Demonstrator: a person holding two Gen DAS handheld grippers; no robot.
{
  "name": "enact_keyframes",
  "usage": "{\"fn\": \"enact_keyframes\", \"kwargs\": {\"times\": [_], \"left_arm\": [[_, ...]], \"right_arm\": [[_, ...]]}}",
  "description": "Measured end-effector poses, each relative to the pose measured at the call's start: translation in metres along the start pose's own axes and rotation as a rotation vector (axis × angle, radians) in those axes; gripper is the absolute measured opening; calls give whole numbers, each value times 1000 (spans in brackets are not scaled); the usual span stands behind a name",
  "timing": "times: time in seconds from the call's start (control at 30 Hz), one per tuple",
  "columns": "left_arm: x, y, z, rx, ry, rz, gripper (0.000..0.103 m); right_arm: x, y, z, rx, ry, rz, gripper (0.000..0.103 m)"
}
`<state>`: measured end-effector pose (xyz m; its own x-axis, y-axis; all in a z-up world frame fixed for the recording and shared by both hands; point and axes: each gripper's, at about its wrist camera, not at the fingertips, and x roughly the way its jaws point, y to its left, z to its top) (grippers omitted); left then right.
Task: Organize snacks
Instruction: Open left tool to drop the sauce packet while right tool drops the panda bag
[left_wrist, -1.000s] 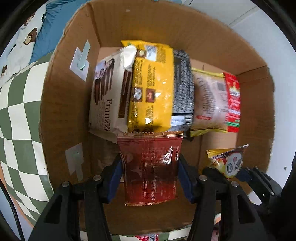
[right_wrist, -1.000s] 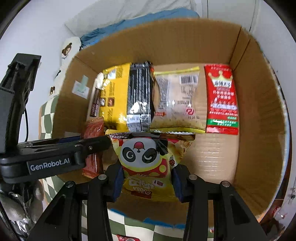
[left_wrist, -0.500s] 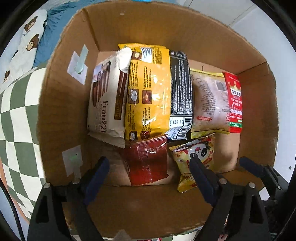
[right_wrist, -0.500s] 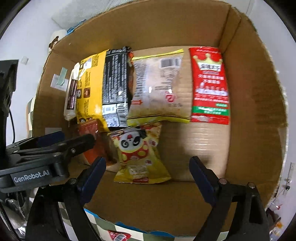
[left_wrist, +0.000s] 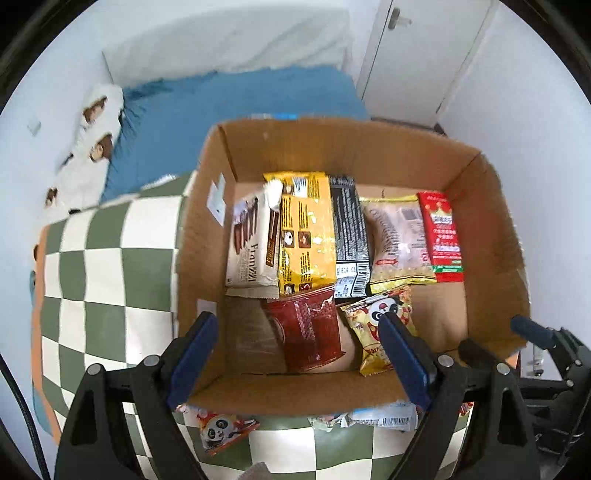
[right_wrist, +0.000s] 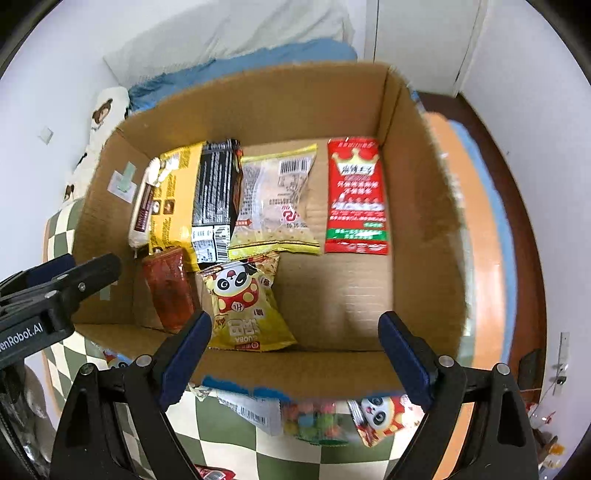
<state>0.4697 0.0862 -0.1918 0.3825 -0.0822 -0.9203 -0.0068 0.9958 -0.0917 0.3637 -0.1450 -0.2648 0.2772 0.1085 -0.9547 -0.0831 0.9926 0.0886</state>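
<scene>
**Two snacks dropped in, both tools let go**

A moment ago the left tool (left_wrist: 295, 354) was pinching the red pack (left_wrist: 306, 328) and the right tool (right_wrist: 295, 354) was pinching the panda bag (right_wrist: 243, 302). Now both tools are wide apart and hold nothing. They have pulled back up and hang over the near wall of the box (right_wrist: 258, 107).

The red pack now lies flat on the box floor, near the left wall. The panda bag lies just beside it, toward the middle of the box. Both sit in front of the back row, and the top of each tucks a little under it. In that row are the white pack (left_wrist: 251, 251), yellow pack (left_wrist: 303, 240), black pack (left_wrist: 349, 236), clear bag (right_wrist: 277, 199) and crown pack (right_wrist: 356, 195).

So a second row has begun, and the floor at the right side of the box is bare.

More snacks lie on the checked tabletop (left_wrist: 110, 273), just outside the near wall of the box. One is a panda pack (right_wrist: 376, 417). I think those come next, so the job is not done yet.
</scene>
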Motion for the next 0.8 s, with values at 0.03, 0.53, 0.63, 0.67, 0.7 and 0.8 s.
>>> {"fn": "enact_keyframes", "kwargs": {"times": [0.03, 0.53, 0.63, 0.67, 0.7, 0.8], "left_arm": [[-7, 0, -4, 3, -25, 7, 89], [-96, -3, -61, 20, -241, 41, 89], [-110, -5, -70, 21, -268, 42, 89], [-114, -5, -73, 21, -273, 42, 89], [-117, -6, -76, 21, -280, 42, 89], [-128, -5, -84, 10, -293, 33, 89]], "right_arm": [[-8, 1, -3, -4, -24, -7, 94], [-118, 10, -55, -39, -272, -27, 94], [-131, 12, -65, -41, -293, -20, 97], [-135, 13, -69, -43, -306, -22, 97], [-140, 13, -73, -43, -319, -24, 97], [-154, 11, -83, -28, -350, -12, 97]]}}
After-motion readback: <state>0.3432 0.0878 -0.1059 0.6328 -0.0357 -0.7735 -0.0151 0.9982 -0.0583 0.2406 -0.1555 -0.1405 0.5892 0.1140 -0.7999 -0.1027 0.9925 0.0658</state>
